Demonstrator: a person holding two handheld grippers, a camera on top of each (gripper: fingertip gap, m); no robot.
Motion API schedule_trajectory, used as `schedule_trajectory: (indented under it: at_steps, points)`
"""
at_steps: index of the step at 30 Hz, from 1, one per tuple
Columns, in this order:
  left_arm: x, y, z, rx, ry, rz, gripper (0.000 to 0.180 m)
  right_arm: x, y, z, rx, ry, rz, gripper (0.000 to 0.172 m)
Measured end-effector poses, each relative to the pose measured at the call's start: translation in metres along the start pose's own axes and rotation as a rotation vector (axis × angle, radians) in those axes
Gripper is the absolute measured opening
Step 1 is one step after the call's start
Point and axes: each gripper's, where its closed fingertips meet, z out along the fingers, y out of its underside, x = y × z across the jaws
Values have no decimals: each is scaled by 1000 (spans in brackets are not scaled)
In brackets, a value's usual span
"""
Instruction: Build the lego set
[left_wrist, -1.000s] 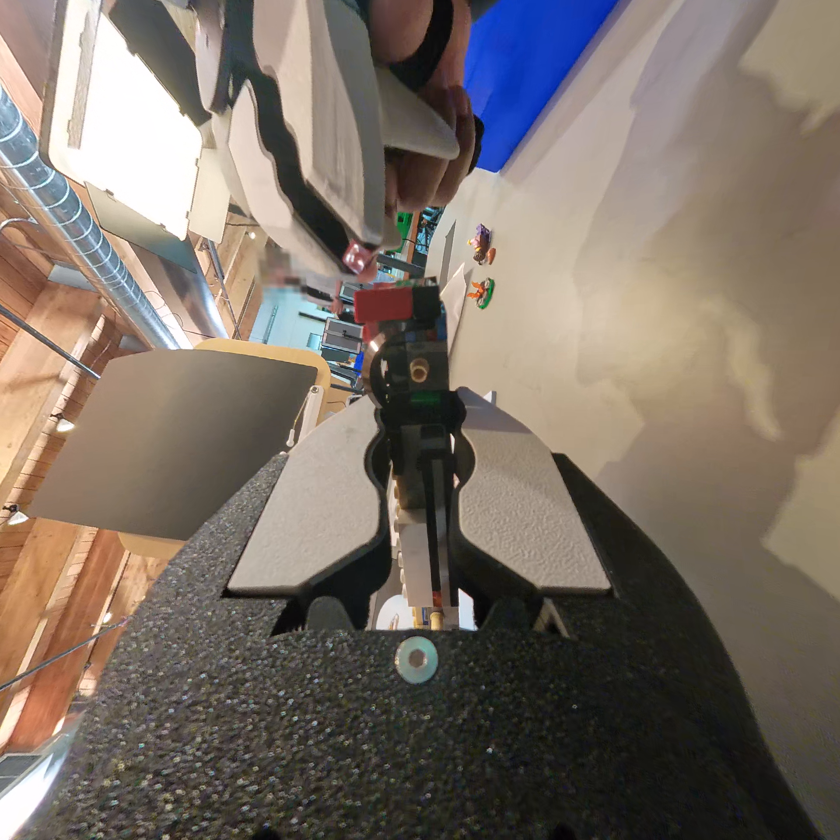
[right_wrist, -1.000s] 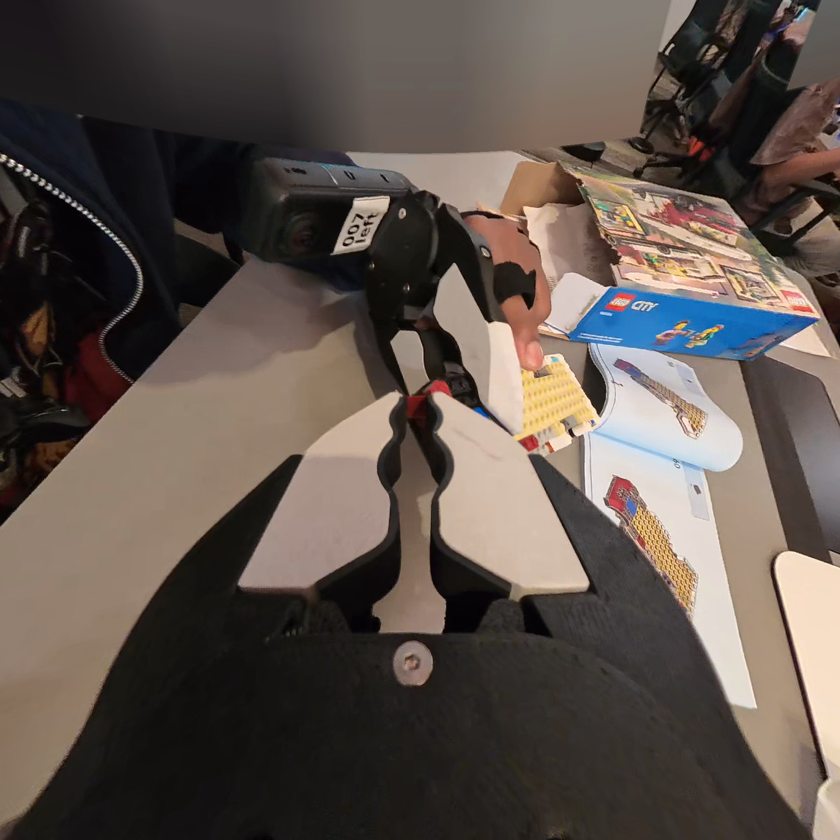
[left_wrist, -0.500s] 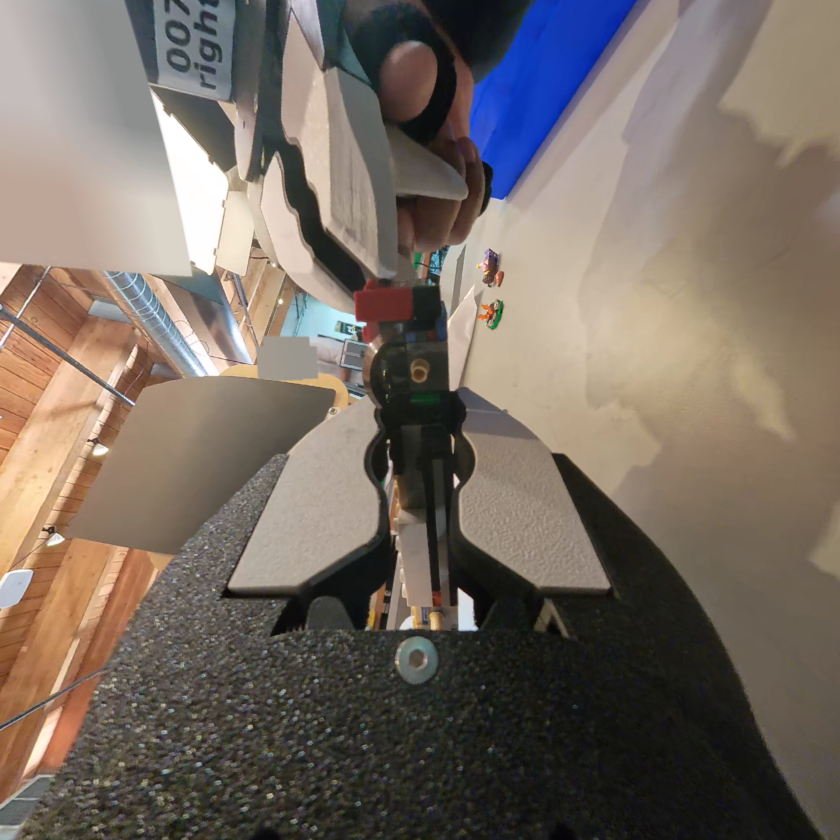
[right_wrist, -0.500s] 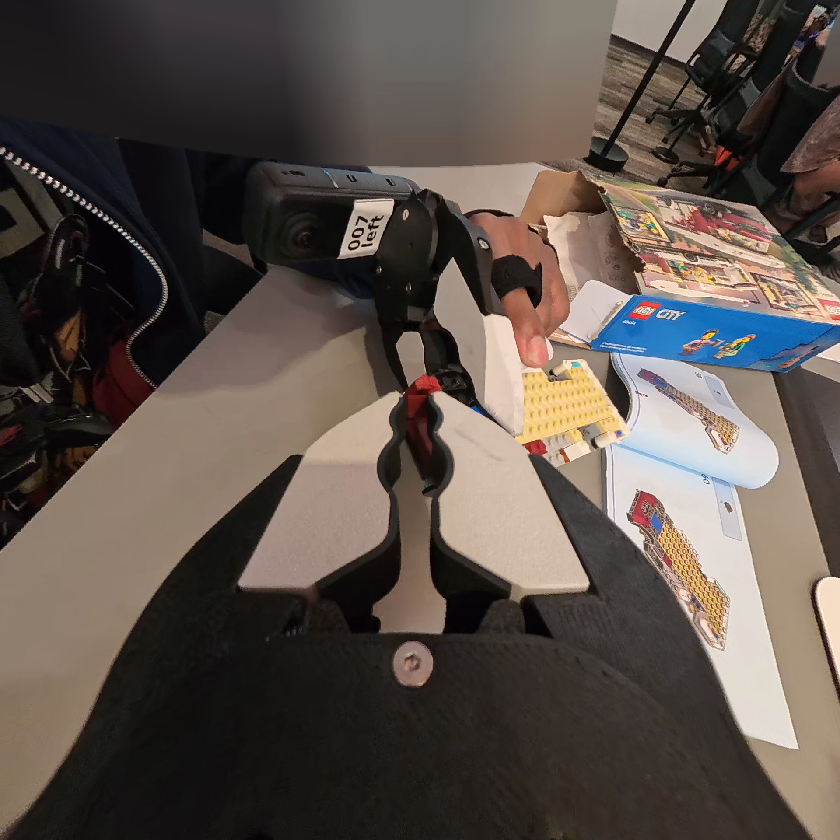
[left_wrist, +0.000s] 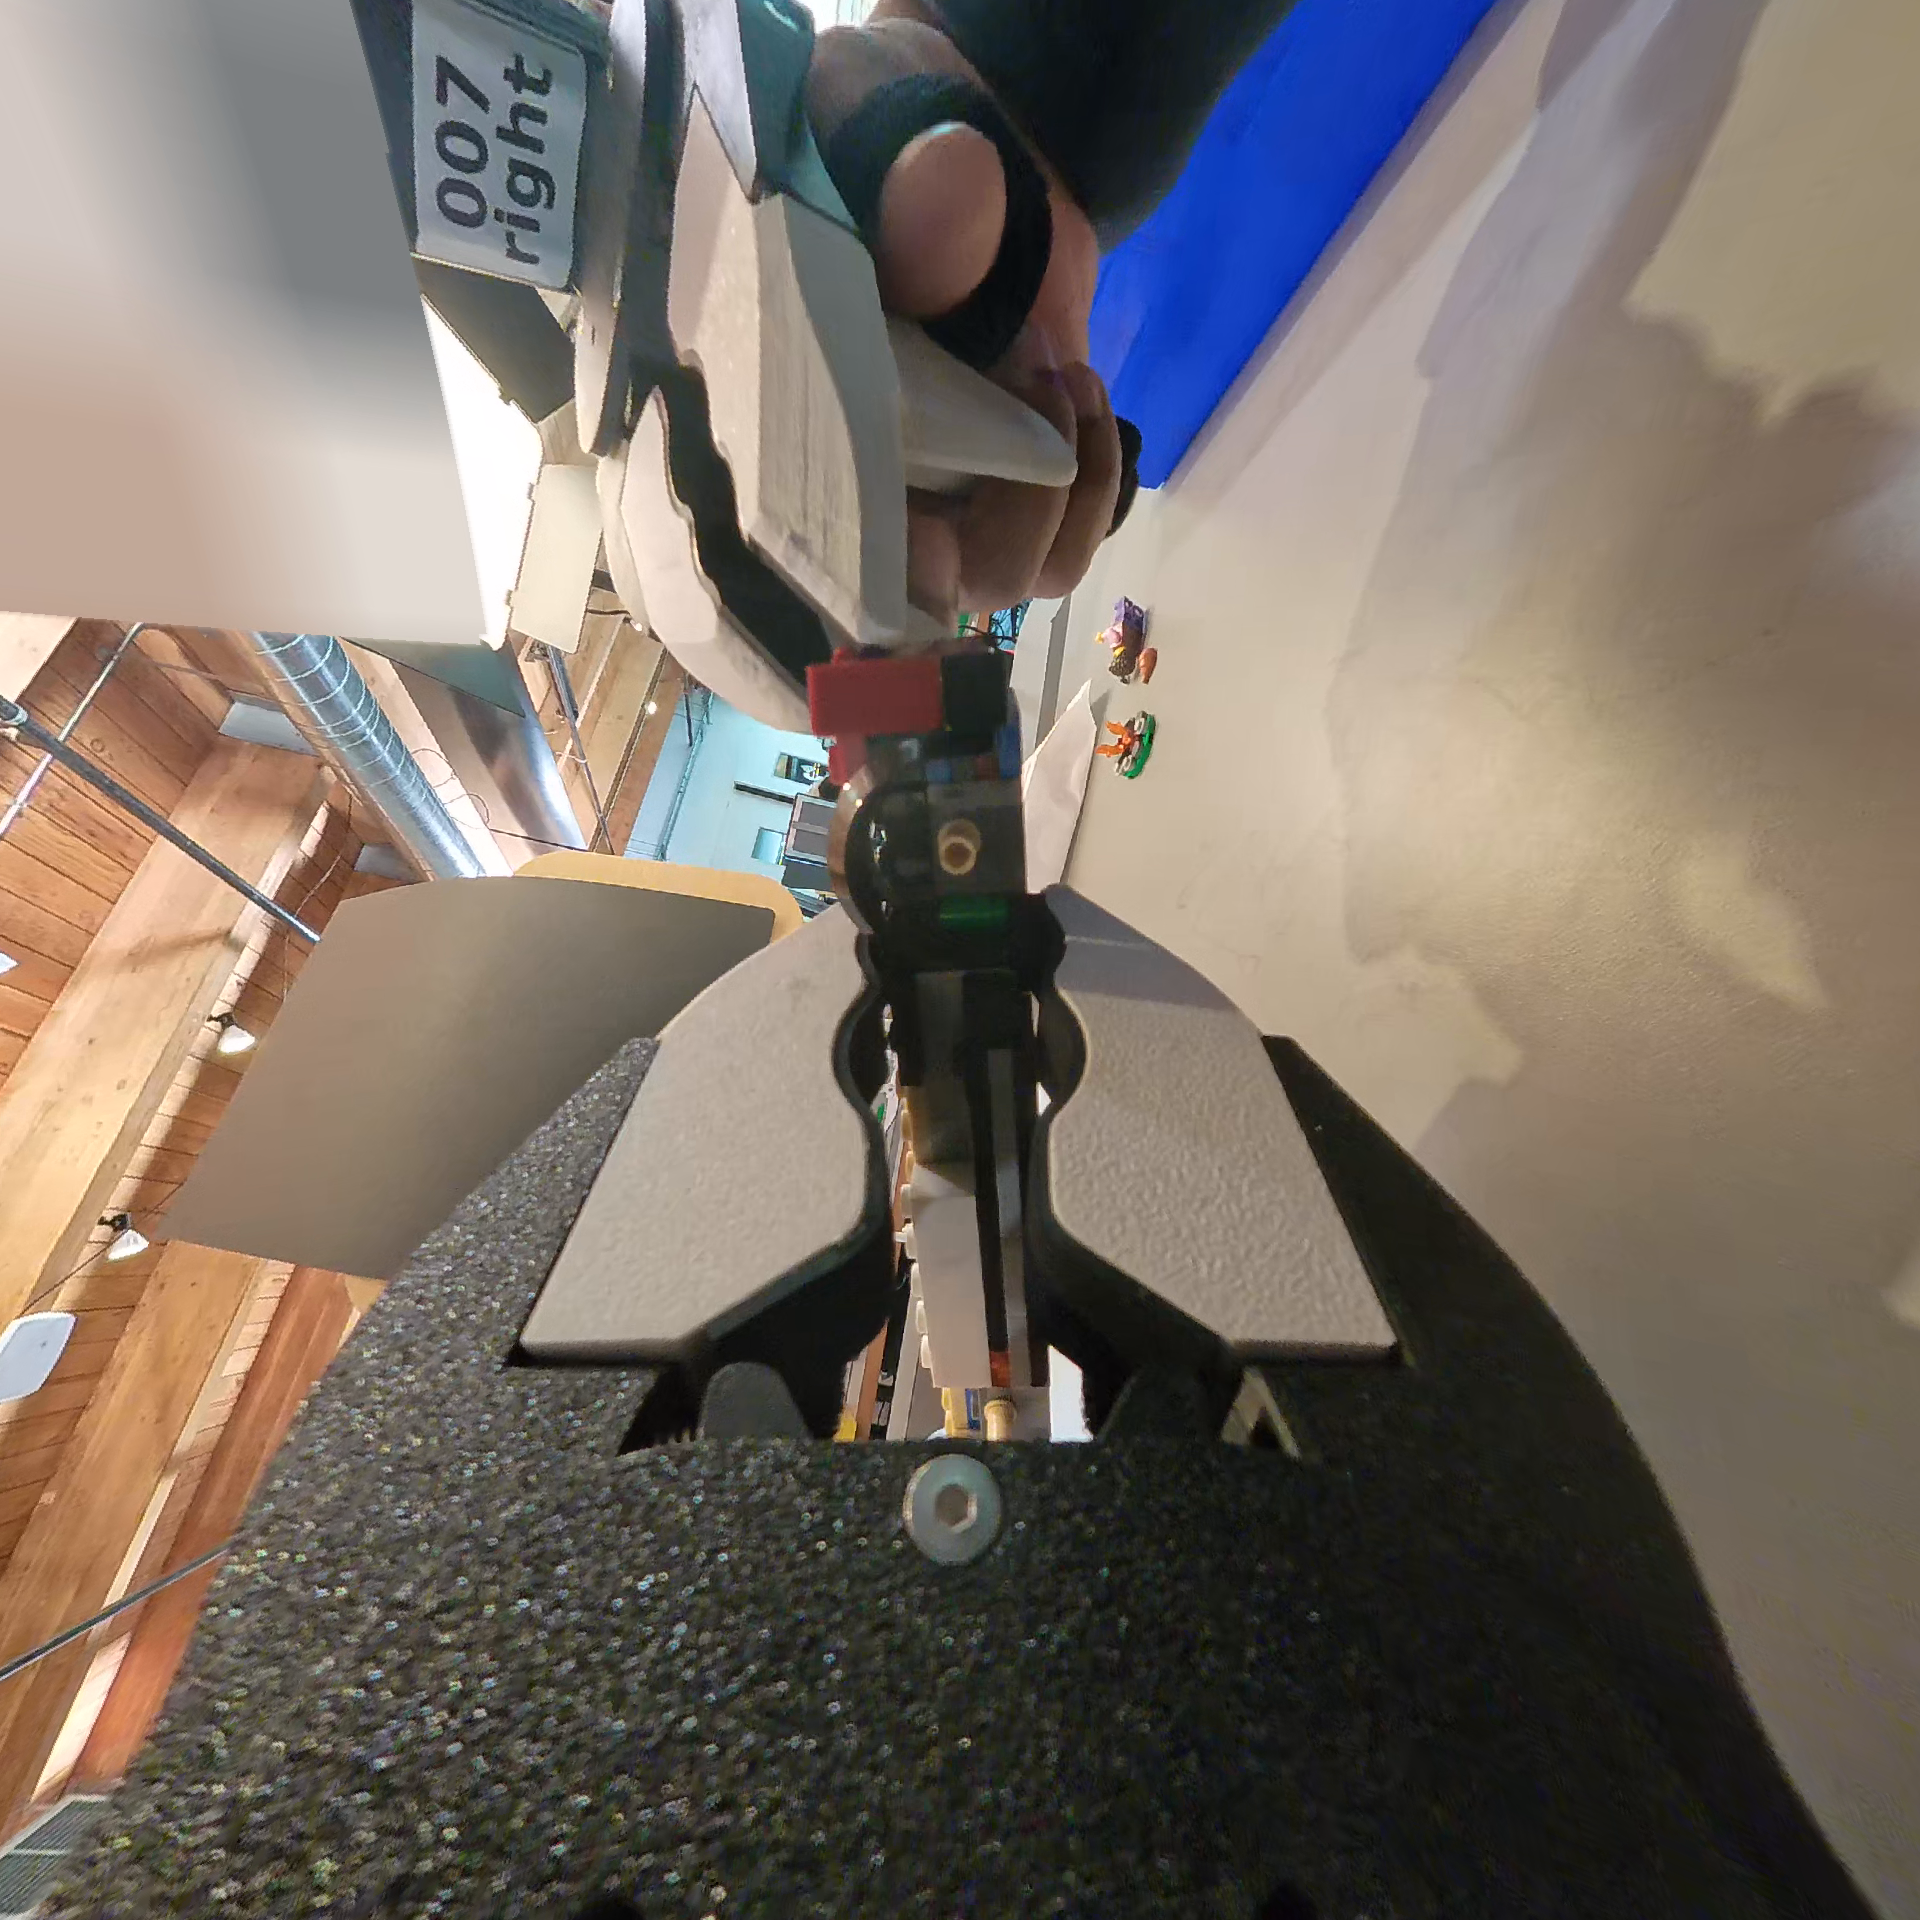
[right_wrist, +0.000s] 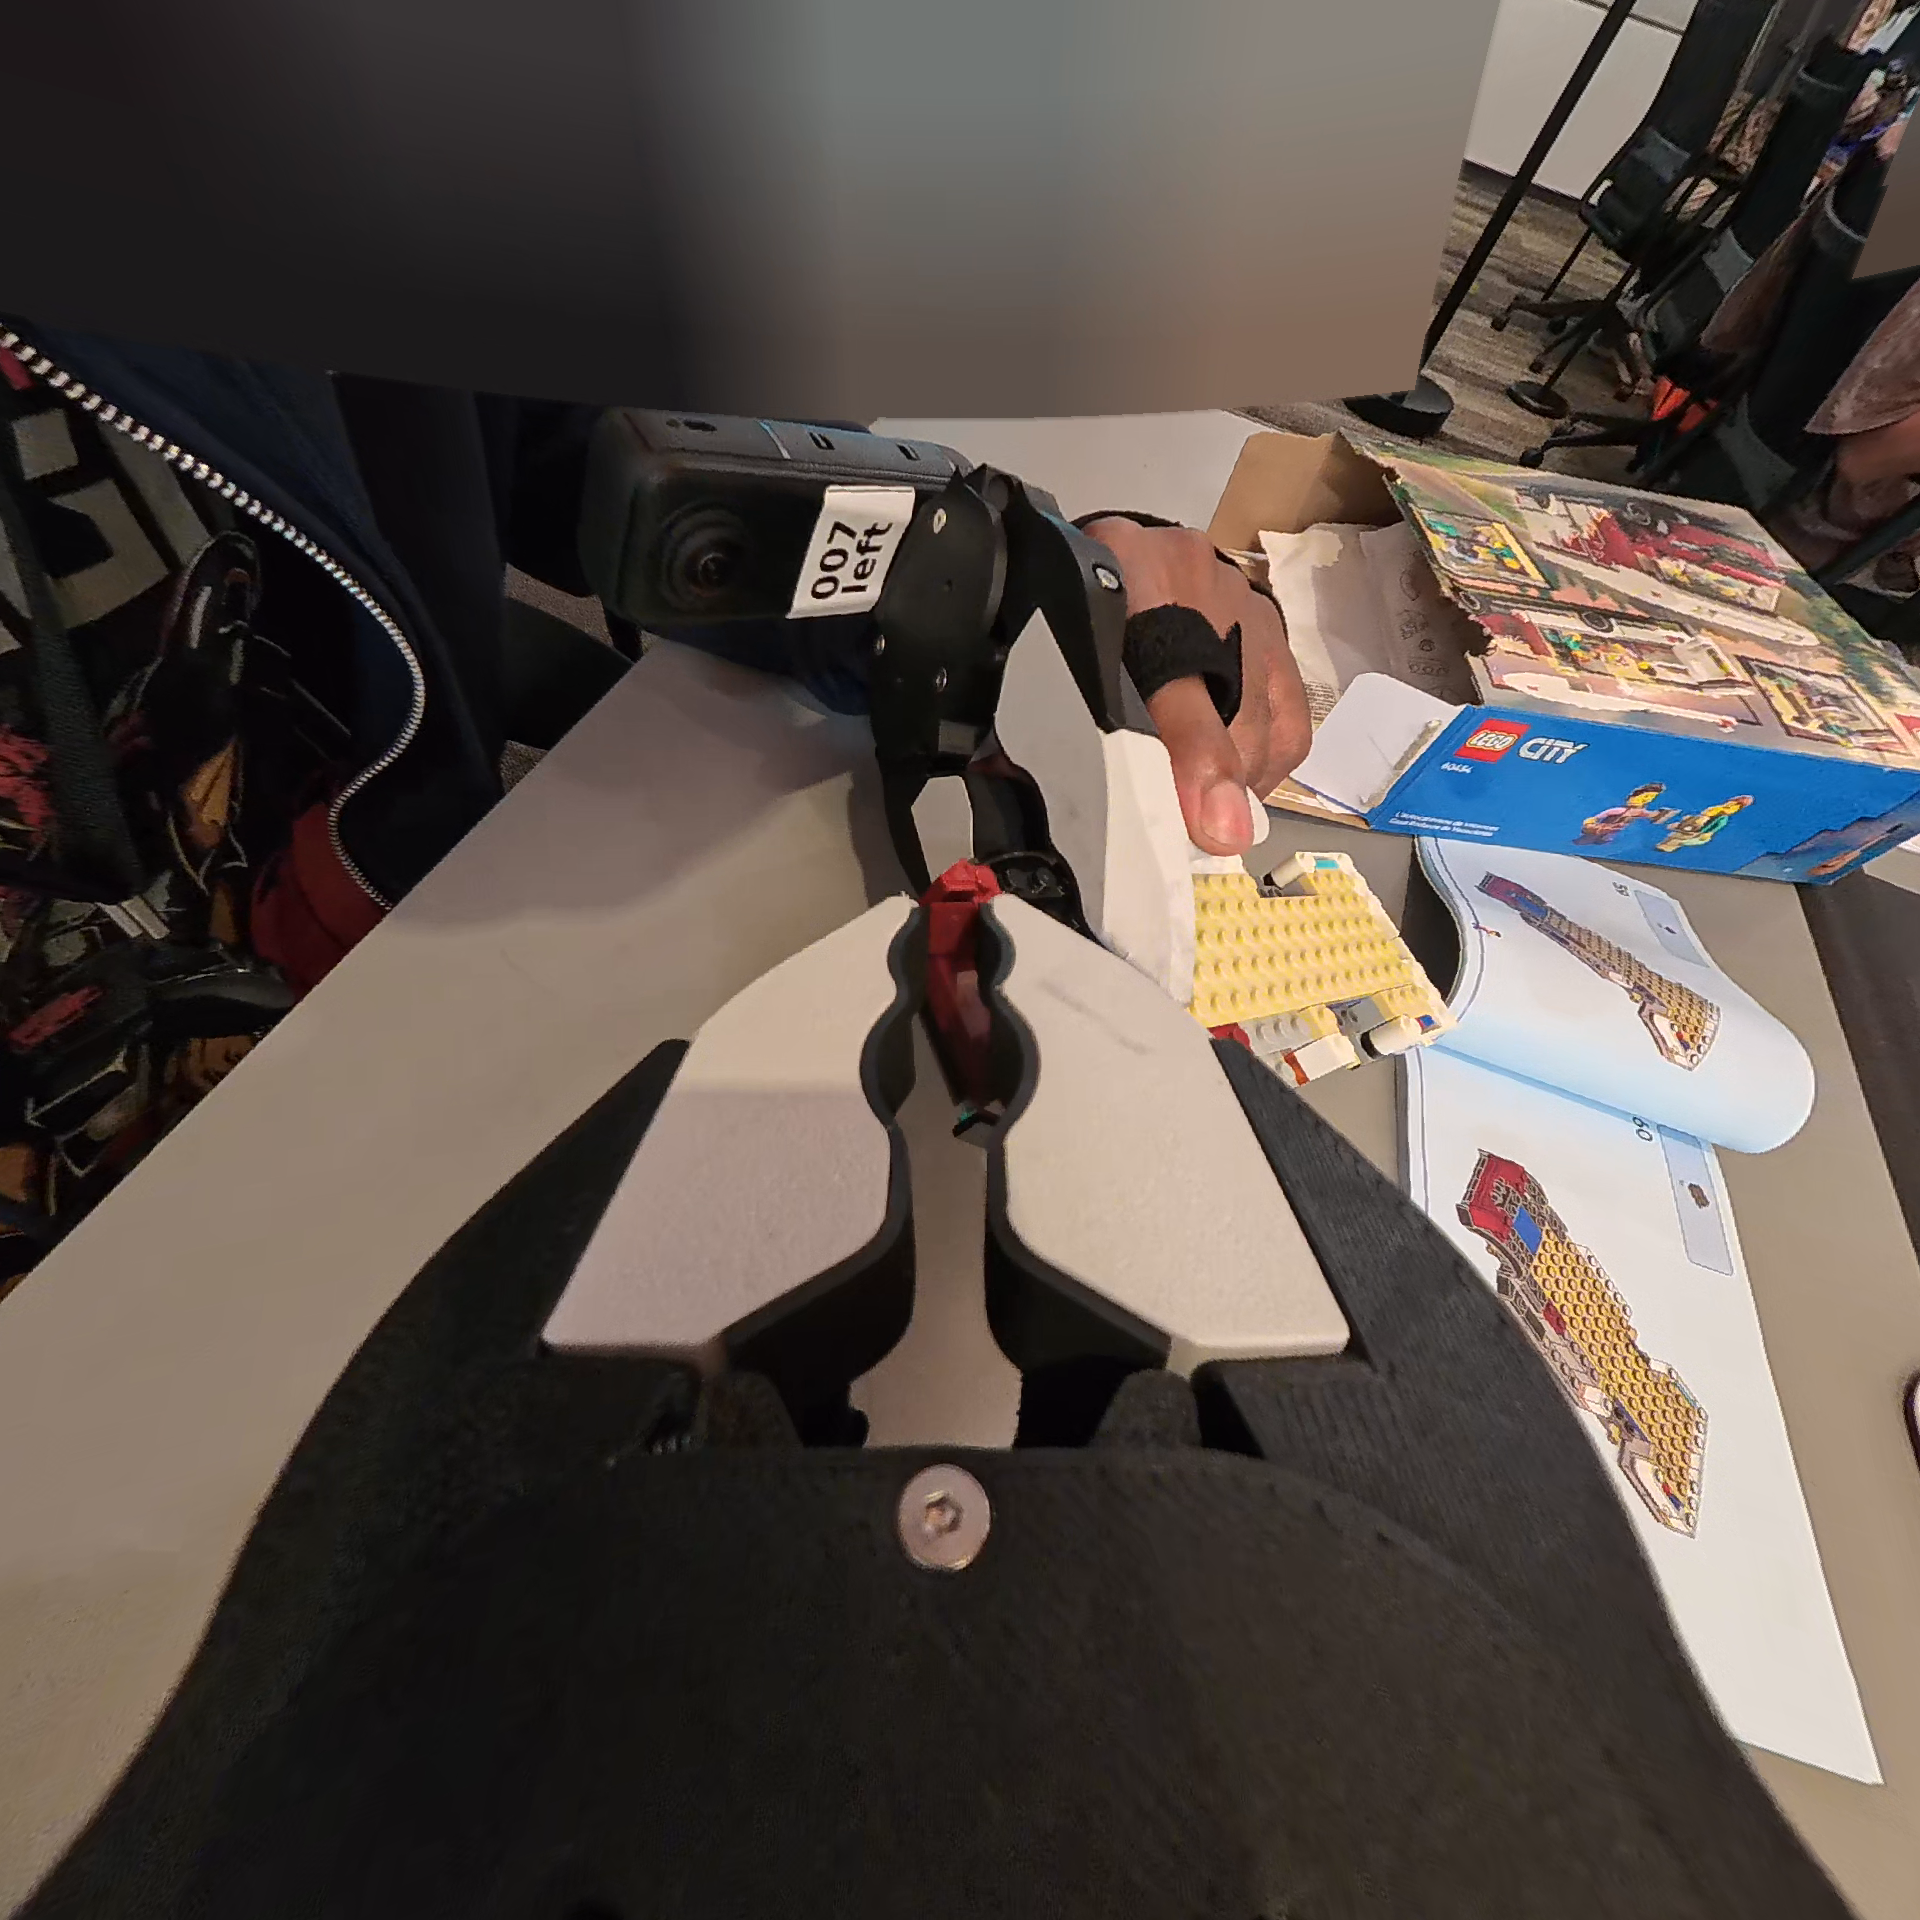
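Left wrist view:
- Clamping the brick model (left_wrist: 961, 1143) between both fingers (left_wrist: 727, 1143) of the left gripper (left_wrist: 961, 935); pads pressing on its dark edge, model running lengthwise down the slot.
- Projecting past the tips: grey block with a tan pin, green stud, blue and black bricks.
- Meeting the model's far end: a red brick (left_wrist: 873, 694), carried by the right gripper (left_wrist: 883, 644) coming in from above, with a hand (left_wrist: 997, 312) behind it.
- Standing well apart on the table (left_wrist: 1558, 727): two small figures (left_wrist: 1130, 681).

Right wrist view:
- Gripping the red brick (right_wrist: 961, 966) between the right gripper (right_wrist: 956, 914) fingers, pads closing on its sides, tip protruding at the front.
- Touching or nearly touching the left gripper (right_wrist: 1029, 894) tips; contact itself hidden.
- Showing the model's yellow studded plate (right_wrist: 1299, 945) hanging out beside the left gripper, above the booklet (right_wrist: 1558, 1195).

Handling, as judged:
- Light, rigid plastic; smooth faces, likely slipping under weak grip.
- Press-fit joints, so likely separating under twisting or side load.
- Best holding: flat opposing faces, close to the joint being pressed.

Containers:
- Lying opened on the table: blue box (right_wrist: 1662, 758); contents not visible.
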Motion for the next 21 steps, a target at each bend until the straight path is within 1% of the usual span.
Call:
schedule_trajectory:
  at_steps: [13, 16, 21]
  points:
    - [-2, 2, 1, -1, -8, -12, 24, 2, -2, -2, -3, 27, -24, 11]
    - [-5, 5, 1, -6, -20, -20, 24, 7, -1, -6, -40, 98, -80, 16]
    - [-10, 8, 0, -12, -44, -33, 24, 12, -5, -8, -74, 282, -263, 22]
